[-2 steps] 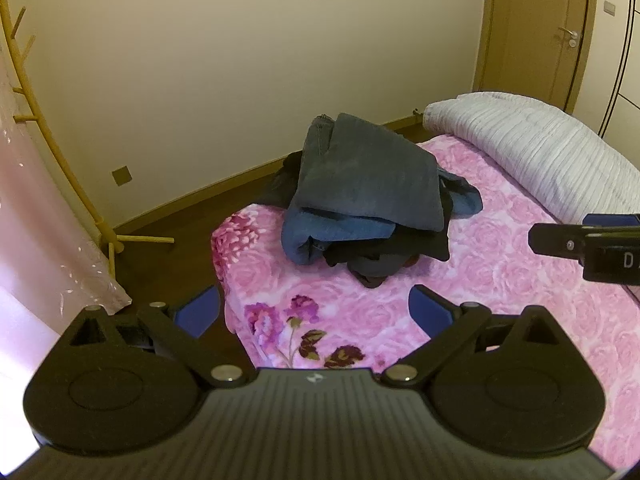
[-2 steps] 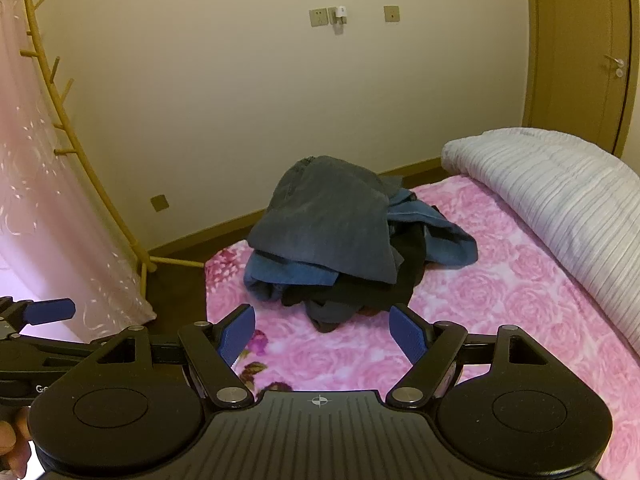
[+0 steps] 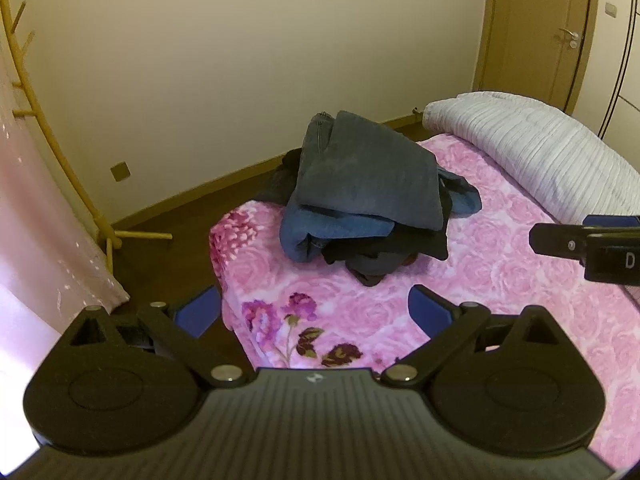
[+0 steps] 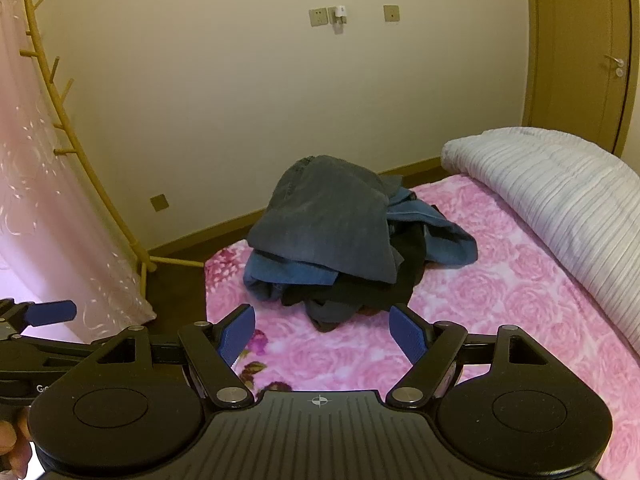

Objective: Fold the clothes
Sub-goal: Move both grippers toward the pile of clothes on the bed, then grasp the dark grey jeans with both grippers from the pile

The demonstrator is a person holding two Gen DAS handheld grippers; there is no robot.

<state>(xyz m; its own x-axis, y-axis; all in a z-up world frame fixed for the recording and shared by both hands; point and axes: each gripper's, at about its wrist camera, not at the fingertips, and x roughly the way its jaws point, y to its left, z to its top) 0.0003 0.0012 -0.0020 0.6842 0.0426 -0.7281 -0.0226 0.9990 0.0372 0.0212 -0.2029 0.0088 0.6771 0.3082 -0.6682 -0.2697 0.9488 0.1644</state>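
Observation:
A heap of clothes [image 3: 368, 196] lies on the far corner of the bed: dark grey jeans on top, blue denim and black garments under them. It also shows in the right wrist view [image 4: 336, 232]. My left gripper [image 3: 316, 312] is open and empty, held above the bed's near corner, short of the heap. My right gripper [image 4: 322, 334] is open and empty, just in front of the heap. The right gripper shows at the right edge of the left wrist view [image 3: 588, 244], and a left gripper fingertip [image 4: 52, 312] shows at the left of the right wrist view.
The bed has a pink rose-patterned sheet [image 3: 500, 280]. A rolled white striped quilt [image 4: 560, 204] lies along its right side. A yellow coat rack [image 4: 80, 156] and a pink curtain [image 4: 44, 216] stand at the left. A closed door [image 3: 560, 36] is at the back right.

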